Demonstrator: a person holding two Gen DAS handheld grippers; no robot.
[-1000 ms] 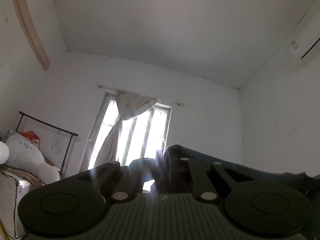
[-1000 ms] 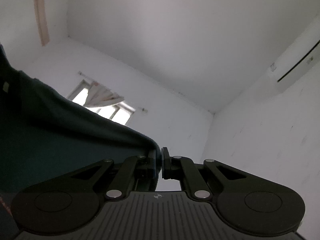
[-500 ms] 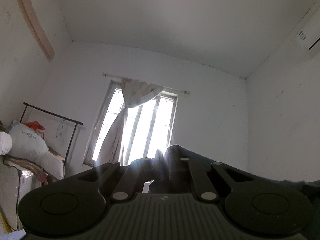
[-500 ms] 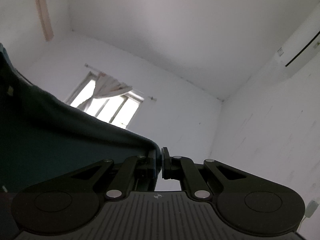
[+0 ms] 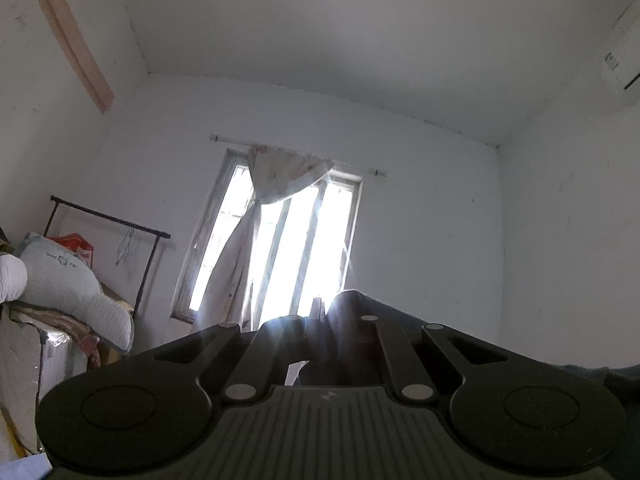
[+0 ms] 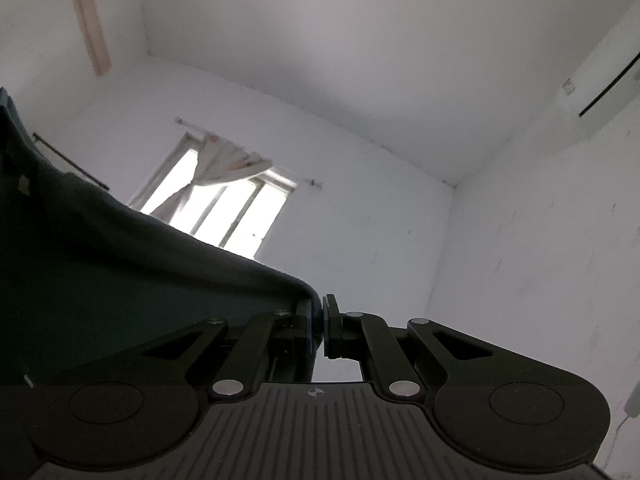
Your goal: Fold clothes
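A dark teal garment [image 6: 120, 264] hangs stretched in the air between both grippers. In the right wrist view it fills the left side, and its top corner is pinched by my right gripper [image 6: 322, 316], which is shut on the cloth. My left gripper [image 5: 320, 316] points up toward the window and is shut on another edge of the same garment [image 5: 400, 320], which runs off to the right behind the fingers. Glare from the window washes over the left fingertips.
A bright window with a tied curtain [image 5: 280, 240] lies ahead. A black clothes rail [image 5: 108, 220] and piled bedding [image 5: 60, 288] stand at the left. An air conditioner [image 6: 600, 96] hangs high on the right wall. Below the grippers nothing is visible.
Both views have tipped down and shifted, so the window sits larger and higher in frame. The garment stays pinched in both grippers and stretched between them.
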